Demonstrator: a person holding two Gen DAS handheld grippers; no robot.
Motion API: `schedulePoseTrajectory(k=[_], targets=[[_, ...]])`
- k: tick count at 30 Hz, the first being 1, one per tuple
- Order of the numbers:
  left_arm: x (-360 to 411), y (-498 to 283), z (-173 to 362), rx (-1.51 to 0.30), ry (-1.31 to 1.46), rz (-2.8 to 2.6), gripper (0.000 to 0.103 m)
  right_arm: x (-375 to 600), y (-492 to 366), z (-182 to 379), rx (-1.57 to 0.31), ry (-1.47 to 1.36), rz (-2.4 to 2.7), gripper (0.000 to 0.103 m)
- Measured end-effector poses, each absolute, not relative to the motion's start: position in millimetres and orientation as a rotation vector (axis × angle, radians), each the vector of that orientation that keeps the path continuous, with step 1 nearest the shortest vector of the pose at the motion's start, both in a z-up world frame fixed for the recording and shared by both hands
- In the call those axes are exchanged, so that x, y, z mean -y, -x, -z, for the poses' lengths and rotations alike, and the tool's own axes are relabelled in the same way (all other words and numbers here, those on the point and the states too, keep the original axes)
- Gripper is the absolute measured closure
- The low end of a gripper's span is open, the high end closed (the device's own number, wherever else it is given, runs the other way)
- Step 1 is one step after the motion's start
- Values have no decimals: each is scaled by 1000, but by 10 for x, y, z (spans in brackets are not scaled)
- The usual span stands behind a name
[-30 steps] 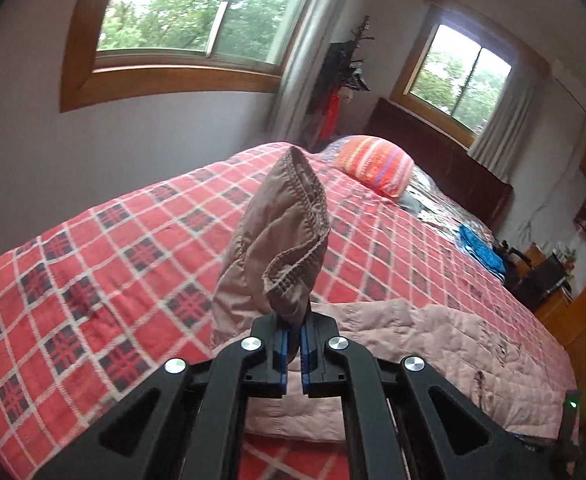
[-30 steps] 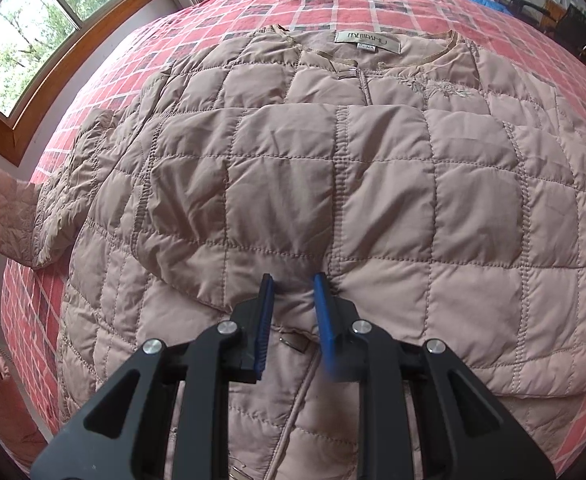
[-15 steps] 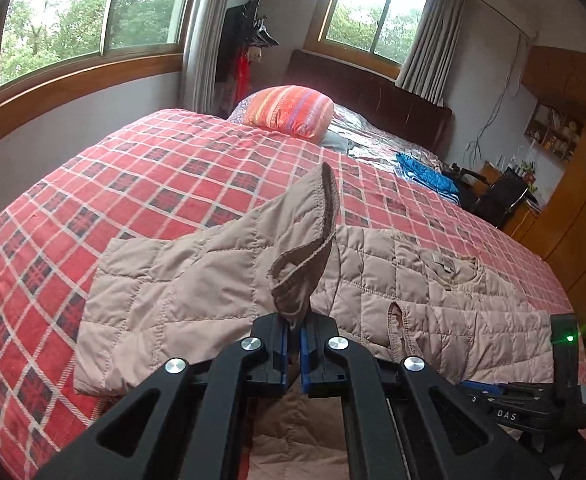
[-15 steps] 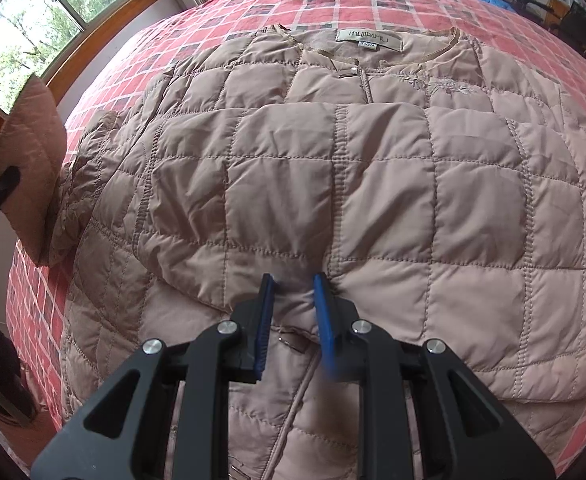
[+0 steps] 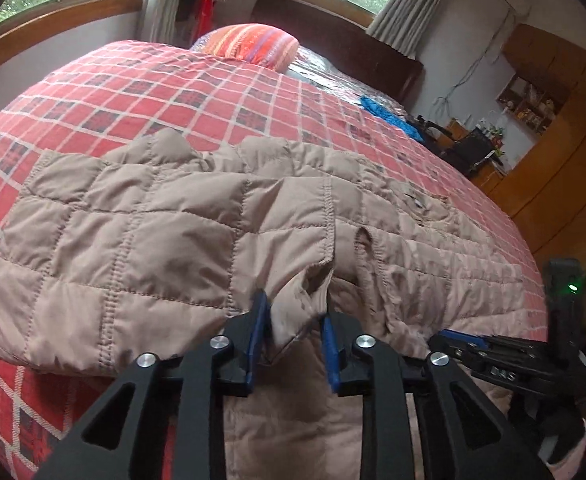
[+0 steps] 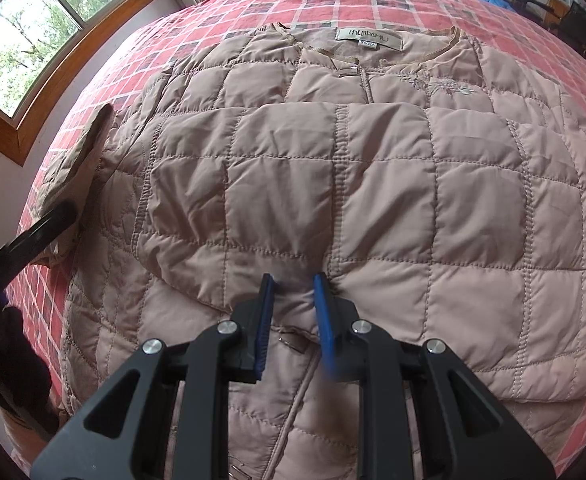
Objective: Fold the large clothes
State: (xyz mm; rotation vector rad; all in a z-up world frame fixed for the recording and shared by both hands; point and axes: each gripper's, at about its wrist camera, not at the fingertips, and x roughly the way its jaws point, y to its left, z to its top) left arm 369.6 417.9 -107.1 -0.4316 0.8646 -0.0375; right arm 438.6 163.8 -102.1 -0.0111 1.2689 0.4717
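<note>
Quilted sleeve (image 5: pixel 141 240) laid across the jacket (image 6: pixel 373 184) at lower centre — released by the left gripper (image 5: pixel 293 332), jaws now parted, right gripper (image 6: pixel 293 316) likewise agape — one fold landed.

A big tan puffy jacket (image 6: pixel 373 184) lies flat on the red checked blanket (image 6: pixel 313 4). The white label (image 6: pixel 369 35) sits at the neck of the jacket, on the far side. One sleeve is folded across the front of the jacket, below the label. The right gripper (image 6: pixel 293 308) is at the near edge of that folded sleeve. Its two blue fingers (image 6: pixel 266 320) are a little apart, with a bump of jacket cloth between them. A small metal zipper pull (image 6: pixel 293 344) shows just under the fingers. To the left of the jacket, another black gripper (image 6: pixel 25 240) touches the other sleeve (image 6: pixel 77 160). A window (image 6: pixel 17 32) is far left of the jacket.
</note>
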Motion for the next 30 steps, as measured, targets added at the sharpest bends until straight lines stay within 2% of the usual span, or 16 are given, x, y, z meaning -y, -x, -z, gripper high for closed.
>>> schedulePoseTrajectory(k=[3,7,9,10,11,15,18,21,23,25,28,30], targets=[[-4348,-3376,869,-801,496,120,69,-1620,-4399,977,-1281,-6,-472,80],[-4907,-3079,661,-717,497,-61,54,-1747,-4334,789,-1267,-31,-550,79],[-5223,-3011,681,-732,453,-250,53,-1910,-4276,681,-1262,-42,-616,69],[-5406,-2978,736,-746,454,-310,53,-1981,-4258,656,-1265,-45,-641,61],[-5551,-2961,806,-771,481,-324,53,-2083,-4234,632,-1270,-51,-678,58],[-5953,-2902,1218,-880,686,-260,53,-2481,-4229,668,-1310,-81,-767,58],[-6024,-2835,1372,-867,766,-250,53,-2707,-4298,761,-1352,-127,-809,57],[-6015,-2837,1443,-838,823,-203,46,-2886,-4335,872,-1386,-130,-817,57],[-6010,-2848,1487,-848,840,-178,46,-2989,-4364,926,-1399,-135,-826,69],[-5979,-2884,1523,-852,849,-178,49,-3031,-4360,969,-1407,-135,-825,78],[-5902,-2912,1516,-853,833,-190,76,-3027,-4345,973,-1391,-135,-829,91],[-5893,-2927,1487,-837,835,-178,90,-3003,-4330,935,-1381,-138,-839,93]])
